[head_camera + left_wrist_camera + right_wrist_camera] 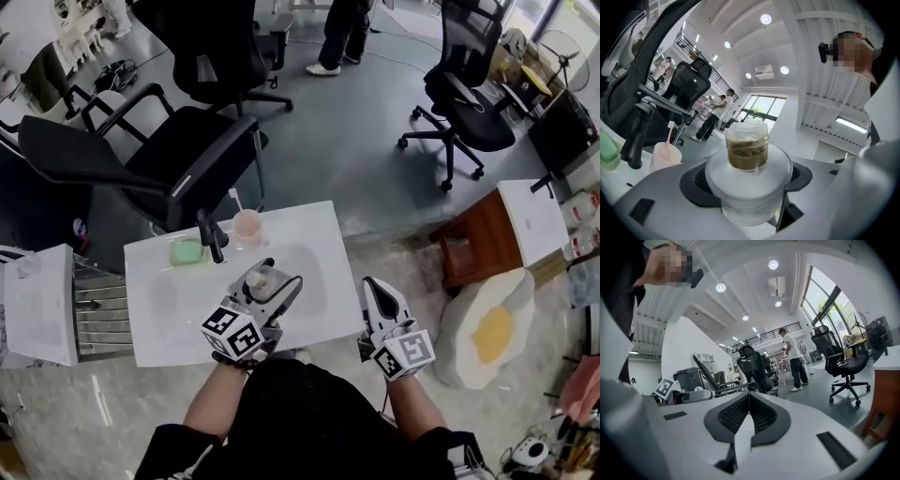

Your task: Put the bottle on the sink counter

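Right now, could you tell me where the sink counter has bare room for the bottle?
The sink counter's left part, between the green soap dish and the near edge, is bare. So is the strip right of the basin. The back left is crowded: soap dish, faucet, pink cup.

A grey concrete floor (pixel 356 150) carries a black mesh office chair (pixel 141 159) at ten o'clock, a second black swivel chair (pixel 469 103) at two and a brown wooden cabinet (pixel 478 239) at three, beneath a white ceiling with round recessed lights (pixel 773 264) and tall glass windows (pixel 825 305).
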The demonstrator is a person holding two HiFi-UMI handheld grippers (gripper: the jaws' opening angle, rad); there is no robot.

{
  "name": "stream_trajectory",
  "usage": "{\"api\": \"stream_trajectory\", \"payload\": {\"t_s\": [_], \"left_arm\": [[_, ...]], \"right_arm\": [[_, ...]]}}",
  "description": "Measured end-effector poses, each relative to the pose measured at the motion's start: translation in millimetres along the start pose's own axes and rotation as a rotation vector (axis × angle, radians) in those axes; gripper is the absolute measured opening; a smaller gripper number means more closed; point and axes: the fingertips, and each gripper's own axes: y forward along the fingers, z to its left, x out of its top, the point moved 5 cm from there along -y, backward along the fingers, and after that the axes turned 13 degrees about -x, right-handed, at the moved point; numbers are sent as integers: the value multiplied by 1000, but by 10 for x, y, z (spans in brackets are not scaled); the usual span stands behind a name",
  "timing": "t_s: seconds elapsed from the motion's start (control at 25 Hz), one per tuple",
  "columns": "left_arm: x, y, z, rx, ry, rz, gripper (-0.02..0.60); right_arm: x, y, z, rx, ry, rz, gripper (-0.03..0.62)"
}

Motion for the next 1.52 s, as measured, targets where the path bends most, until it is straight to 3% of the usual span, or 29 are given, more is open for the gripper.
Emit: {"api": "stream_trajectory", "payload": {"t_s": [0.64, 0.92, 1.16, 1.4, 1.52], "left_arm": [[-407, 864, 913, -36, -48, 134, 356], [-623, 1163, 1194, -11, 20, 205, 356], [-752, 1350, 1375, 84, 61, 256, 356], [-858, 1468, 1508, 149, 197, 328, 356], [-882, 1530, 1607, 167, 228, 349, 356]], "right_arm": [[-304, 356, -302, -144, -3, 140, 32], [-468, 362, -339, -190, 0, 193, 32], [-561, 304, -370, -216, 9, 219, 31], [-675, 335, -389, -230, 30, 246, 31], [-729, 352, -388, -226, 28, 261, 31]]}}
